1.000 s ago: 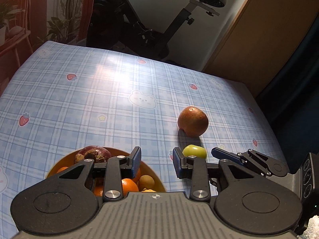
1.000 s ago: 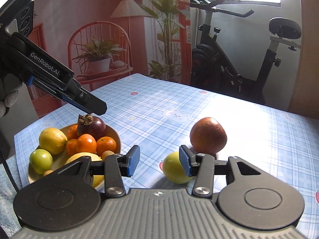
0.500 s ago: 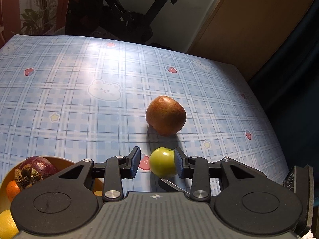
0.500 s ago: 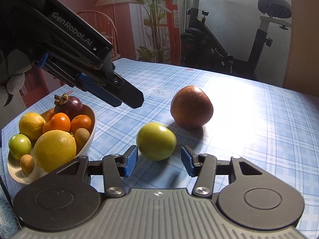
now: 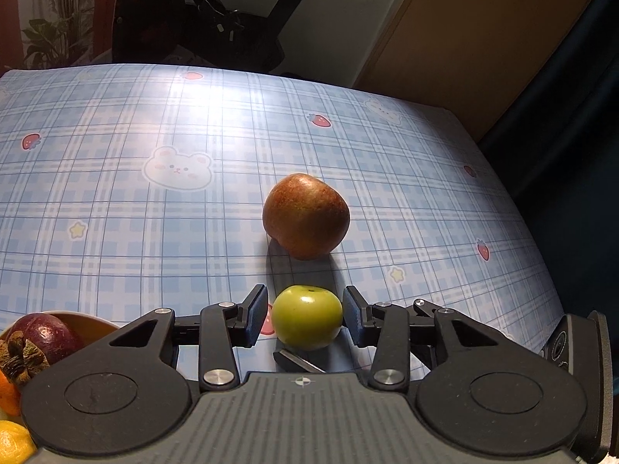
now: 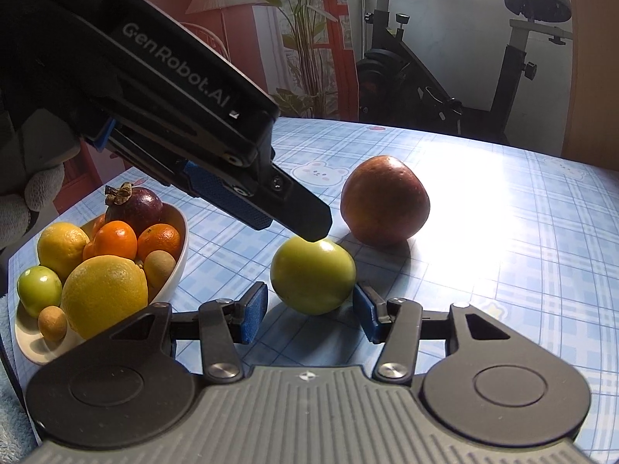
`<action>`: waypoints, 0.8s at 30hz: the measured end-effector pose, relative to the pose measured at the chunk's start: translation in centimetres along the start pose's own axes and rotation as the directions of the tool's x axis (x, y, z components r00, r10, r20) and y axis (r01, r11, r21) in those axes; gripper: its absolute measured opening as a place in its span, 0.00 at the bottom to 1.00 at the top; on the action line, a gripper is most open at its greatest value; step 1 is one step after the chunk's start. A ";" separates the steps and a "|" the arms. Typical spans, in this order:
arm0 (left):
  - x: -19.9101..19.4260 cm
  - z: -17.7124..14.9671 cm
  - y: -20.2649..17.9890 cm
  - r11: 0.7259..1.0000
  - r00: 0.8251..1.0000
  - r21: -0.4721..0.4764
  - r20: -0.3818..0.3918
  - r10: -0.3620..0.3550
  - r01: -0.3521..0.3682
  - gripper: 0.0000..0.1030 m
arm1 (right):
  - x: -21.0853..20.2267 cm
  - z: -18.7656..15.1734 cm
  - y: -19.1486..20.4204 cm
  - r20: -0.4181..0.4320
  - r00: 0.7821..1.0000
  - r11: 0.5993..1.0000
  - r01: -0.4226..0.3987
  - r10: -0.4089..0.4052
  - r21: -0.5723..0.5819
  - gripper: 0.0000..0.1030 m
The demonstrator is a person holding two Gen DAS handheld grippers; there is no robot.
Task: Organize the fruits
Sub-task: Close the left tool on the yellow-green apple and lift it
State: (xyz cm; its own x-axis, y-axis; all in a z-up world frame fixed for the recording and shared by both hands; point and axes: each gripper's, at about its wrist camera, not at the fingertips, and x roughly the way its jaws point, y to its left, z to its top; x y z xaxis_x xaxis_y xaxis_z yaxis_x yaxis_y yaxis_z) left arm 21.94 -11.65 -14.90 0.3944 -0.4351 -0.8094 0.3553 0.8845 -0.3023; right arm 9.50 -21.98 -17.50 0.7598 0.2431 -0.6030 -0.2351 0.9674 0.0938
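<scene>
— How wide is your left gripper [image 5: 305,316]?

— Its pads are spread apart, one on each side of the green fruit [image 5: 307,317], with thin gaps showing; you grip nothing.

— And your right gripper [image 6: 309,311]?

— Spread too, flanking the same green fruit [image 6: 312,275] from the other side. Whether its right pad touches the skin, I cannot tell.

— Where does the green fruit sit?

— On the blue checked tablecloth [image 6: 522,239], just in front of the red-brown fruit [image 6: 385,200]. The bowl [image 6: 176,259] of citrus lies to the green fruit's left.
</scene>
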 end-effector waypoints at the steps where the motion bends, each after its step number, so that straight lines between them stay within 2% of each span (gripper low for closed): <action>1: 0.1 0.1 0.0 1.000 1.000 -0.003 -0.001 -0.006 0.006 0.43 | -0.1 0.0 0.0 0.003 1.000 1.000 -0.003 0.003 -0.002 0.52; 24: 1.3 -0.8 1.3 0.997 0.998 -0.069 -0.037 -0.044 0.042 0.41 | -0.2 0.0 -0.5 -0.009 0.997 0.997 -0.074 0.074 0.011 0.50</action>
State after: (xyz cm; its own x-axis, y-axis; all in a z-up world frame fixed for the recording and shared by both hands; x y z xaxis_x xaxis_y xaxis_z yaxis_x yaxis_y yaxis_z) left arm 22.22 -10.93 -16.69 0.3466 -0.4675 -0.8132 0.3125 0.8750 -0.3698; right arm 9.47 -22.55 -17.42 0.7347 0.3138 -0.6015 -0.2840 0.9474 0.1474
